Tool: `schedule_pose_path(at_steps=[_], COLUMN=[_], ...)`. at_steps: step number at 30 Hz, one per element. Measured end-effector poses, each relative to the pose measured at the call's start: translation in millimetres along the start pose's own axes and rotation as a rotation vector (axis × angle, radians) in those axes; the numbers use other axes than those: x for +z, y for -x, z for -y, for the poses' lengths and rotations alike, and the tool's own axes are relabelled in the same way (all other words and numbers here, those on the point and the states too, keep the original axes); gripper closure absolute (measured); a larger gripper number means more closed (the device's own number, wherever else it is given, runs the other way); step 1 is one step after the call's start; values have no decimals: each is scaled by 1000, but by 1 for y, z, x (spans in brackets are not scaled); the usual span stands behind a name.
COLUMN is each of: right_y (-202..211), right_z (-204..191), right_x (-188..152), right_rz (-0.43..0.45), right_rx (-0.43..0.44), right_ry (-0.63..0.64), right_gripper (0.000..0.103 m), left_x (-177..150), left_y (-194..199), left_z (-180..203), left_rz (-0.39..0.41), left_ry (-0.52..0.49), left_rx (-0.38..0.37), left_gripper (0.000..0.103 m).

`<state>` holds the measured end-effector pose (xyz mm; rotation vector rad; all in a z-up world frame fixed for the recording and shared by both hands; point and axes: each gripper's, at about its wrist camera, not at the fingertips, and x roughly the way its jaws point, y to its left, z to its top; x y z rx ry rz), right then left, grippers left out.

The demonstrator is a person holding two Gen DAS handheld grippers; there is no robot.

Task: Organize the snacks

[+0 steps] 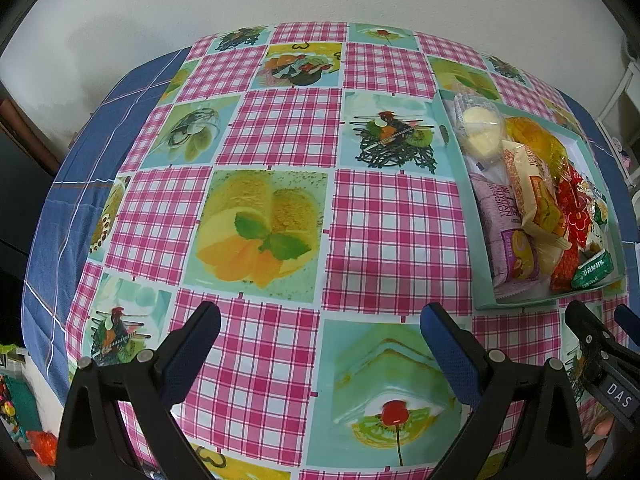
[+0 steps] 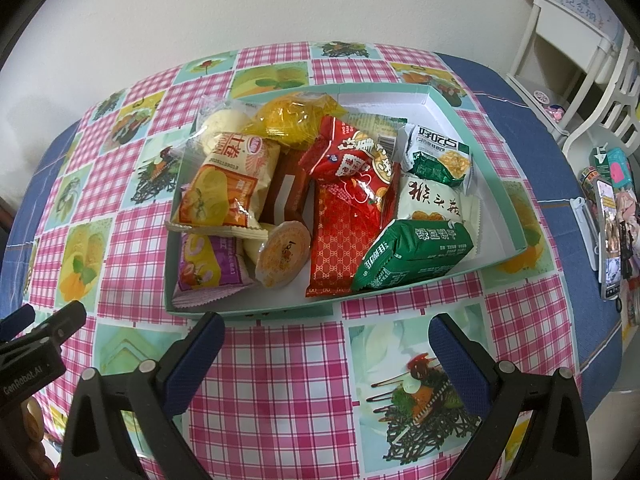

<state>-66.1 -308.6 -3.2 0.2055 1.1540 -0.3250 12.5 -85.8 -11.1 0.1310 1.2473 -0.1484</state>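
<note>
A shallow mint-green box [image 2: 516,216] sits on the table, filled with several snack packets: a green packet [image 2: 416,252], a red packet [image 2: 340,240], a yellow bag [image 2: 296,118], an orange-and-white packet [image 2: 228,188] and a round jelly cup [image 2: 282,254]. My right gripper [image 2: 326,338] hovers open just in front of the box's near wall, holding nothing. In the left wrist view the same box [image 1: 460,184] lies at the right. My left gripper [image 1: 320,326] is open over bare tablecloth, left of the box. The right gripper [image 1: 600,332] shows at that view's right edge.
The table wears a pink-check cloth with dessert pictures [image 1: 280,128] over a blue cloth [image 1: 52,216]. A white wall stands behind. A white shelf unit [image 2: 568,52] and a pile of small items with a phone [image 2: 608,216] lie to the right.
</note>
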Motion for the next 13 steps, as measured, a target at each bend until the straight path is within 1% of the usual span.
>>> schedule_pose_path(at_steps=[2, 5, 13], right_y=[0, 0, 0], right_z=[0, 0, 0], right_x=[0, 0, 1], right_rz=[0, 0, 0], right_rx=[0, 1, 0], right_ry=[0, 0, 1], right_gripper=[0, 0, 0], left_x=[0, -1, 0], left_y=[1, 8, 10], left_z=[0, 0, -3], left_rz=[2, 46, 43], left_ry=[2, -4, 5], left_rx=[4, 36, 32], left_gripper=[3, 3, 3])
